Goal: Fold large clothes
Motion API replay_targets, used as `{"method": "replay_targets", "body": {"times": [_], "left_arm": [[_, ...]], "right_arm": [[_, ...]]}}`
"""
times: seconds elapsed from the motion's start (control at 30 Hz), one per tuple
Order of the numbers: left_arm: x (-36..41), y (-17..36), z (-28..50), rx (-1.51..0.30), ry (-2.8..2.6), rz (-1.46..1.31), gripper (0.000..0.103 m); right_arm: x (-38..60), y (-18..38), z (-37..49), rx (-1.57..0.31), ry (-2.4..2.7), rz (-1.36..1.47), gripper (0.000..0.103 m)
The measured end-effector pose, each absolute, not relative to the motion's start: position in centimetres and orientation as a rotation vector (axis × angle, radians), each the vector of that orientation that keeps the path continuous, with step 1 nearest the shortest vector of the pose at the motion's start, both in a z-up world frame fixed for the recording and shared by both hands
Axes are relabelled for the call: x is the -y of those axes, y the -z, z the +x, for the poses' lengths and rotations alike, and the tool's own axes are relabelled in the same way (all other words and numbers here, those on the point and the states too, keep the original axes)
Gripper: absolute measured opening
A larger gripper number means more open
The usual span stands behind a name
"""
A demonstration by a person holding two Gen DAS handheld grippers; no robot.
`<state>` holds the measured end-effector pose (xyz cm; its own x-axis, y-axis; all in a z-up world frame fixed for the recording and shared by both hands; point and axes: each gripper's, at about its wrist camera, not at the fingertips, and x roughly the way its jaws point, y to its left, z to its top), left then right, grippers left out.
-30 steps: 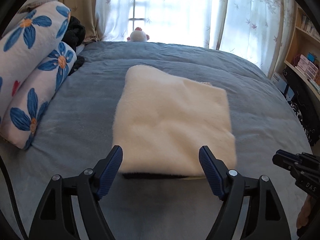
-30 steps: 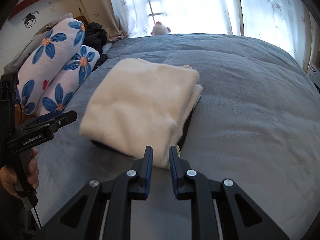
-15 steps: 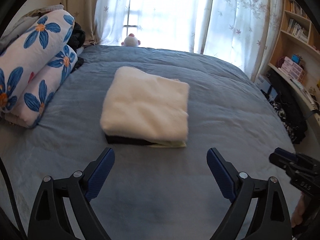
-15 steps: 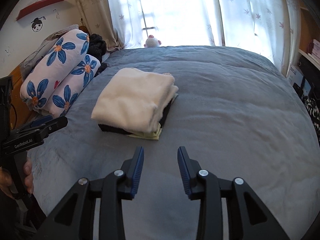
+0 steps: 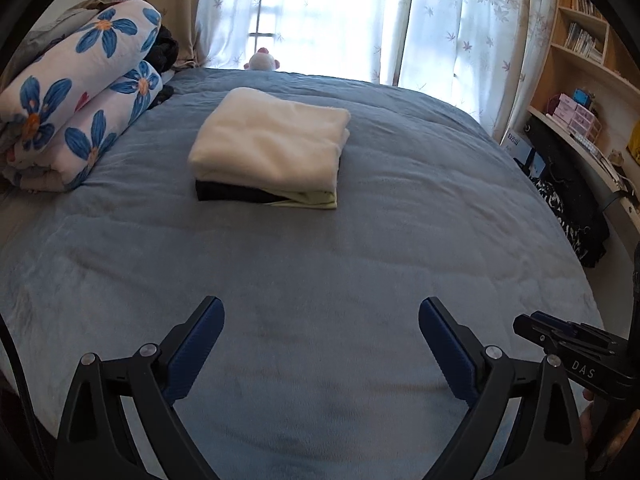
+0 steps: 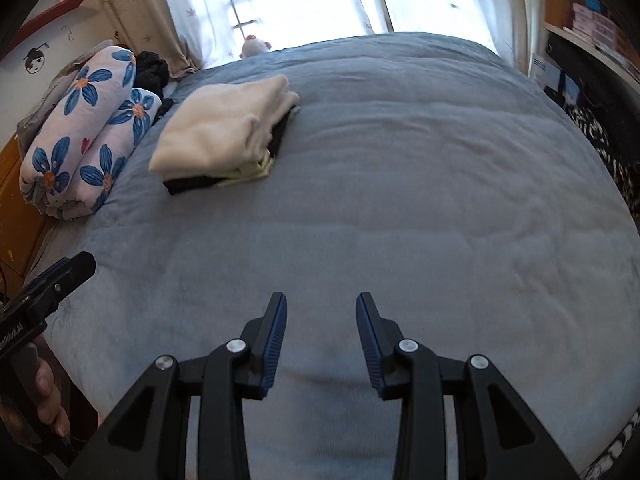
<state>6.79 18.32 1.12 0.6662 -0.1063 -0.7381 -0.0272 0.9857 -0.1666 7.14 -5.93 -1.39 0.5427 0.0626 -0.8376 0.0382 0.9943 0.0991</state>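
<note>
A folded cream fleece garment point(image 5: 270, 144) lies on top of a stack with a dark piece and a pale green piece under it, on the blue bed cover point(image 5: 320, 260). It also shows in the right wrist view point(image 6: 224, 126), at the far left of the bed. My left gripper point(image 5: 320, 324) is open and empty, well back from the stack near the bed's front edge. My right gripper point(image 6: 321, 310) is open and empty, also far from the stack. Each gripper shows at the edge of the other's view.
A rolled white quilt with blue flowers point(image 5: 76, 112) lies along the bed's left side, with dark clothes point(image 5: 164, 48) behind it. A small plush toy point(image 5: 262, 62) sits at the window. Shelves and a desk point(image 5: 576, 108) stand to the right.
Both grippers have pulled back from the folded stack toward the bed's front edge. The right gripper, nearly shut at the stack's near corner a second ago, has opened. The stack stays put.
</note>
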Motion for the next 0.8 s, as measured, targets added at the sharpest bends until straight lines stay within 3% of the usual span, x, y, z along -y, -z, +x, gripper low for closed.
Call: {"method": "replay_targets", "body": {"times": [0.13, 0.23, 0.8], "left_arm": [[-17.0, -0.6, 4.4, -0.848, 0.001, -0.14, 0.097], [-16.3, -0.2, 2.7, -0.861, -0.003, -0.13, 0.097], [-13.1, 0.4, -1.3, -0.898, 0.015, -0.08, 0.097]], "right_arm": [[5.4, 1.7, 4.4, -0.976, 0.004, 0.11, 0.039], [4.9, 1.3, 2.6, -0.932, 0.025, 0.104, 0.049], [3.4, 0.3, -1.5, -0.863, 0.036, 0.07, 0.051]]}}
